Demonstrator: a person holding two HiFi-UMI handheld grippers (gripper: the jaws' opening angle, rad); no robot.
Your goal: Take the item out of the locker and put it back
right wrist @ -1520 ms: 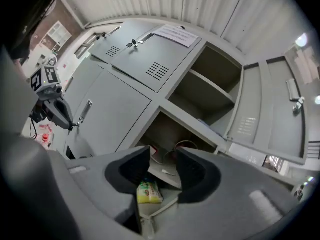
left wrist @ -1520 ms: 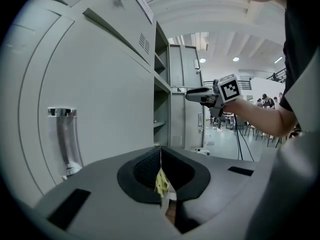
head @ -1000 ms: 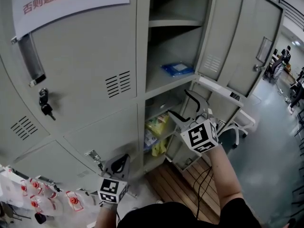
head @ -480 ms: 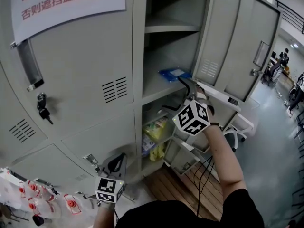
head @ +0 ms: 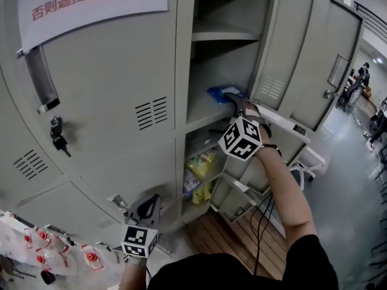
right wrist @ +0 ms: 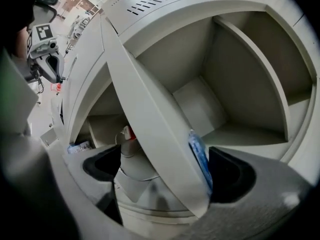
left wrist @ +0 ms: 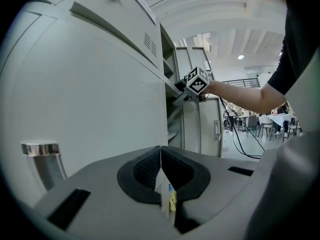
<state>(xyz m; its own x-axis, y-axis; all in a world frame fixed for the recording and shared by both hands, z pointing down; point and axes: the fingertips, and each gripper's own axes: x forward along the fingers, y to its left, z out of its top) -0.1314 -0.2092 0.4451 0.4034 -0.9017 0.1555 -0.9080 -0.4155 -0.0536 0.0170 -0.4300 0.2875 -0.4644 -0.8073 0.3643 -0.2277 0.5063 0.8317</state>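
A flat blue packet (head: 222, 92) lies on the shelf (head: 202, 110) of the open middle locker compartment. My right gripper (head: 233, 103) reaches up to that shelf's front edge, its marker cube (head: 243, 138) below. In the right gripper view its jaws are opening; the right gripper (right wrist: 165, 166) straddles the grey shelf edge (right wrist: 150, 124), and the blue packet (right wrist: 200, 156) stands just inside the right-hand pad, not pressed. My left gripper (head: 151, 207) hangs low by the closed lower doors, and the left gripper (left wrist: 161, 164) has its pads together.
The open locker doors (head: 302, 53) stand to the right of the compartment. Yellow bags (head: 202, 162) fill the compartment below. Keys (head: 57, 135) hang from the left door. Red-capped bottles (head: 48, 252) lie at the lower left, and a wooden pallet (head: 224, 234) is on the floor.
My right gripper rose from in front of the lower compartment to the shelf with the blue packet and spread its jaws wider. The left gripper stayed where it was.
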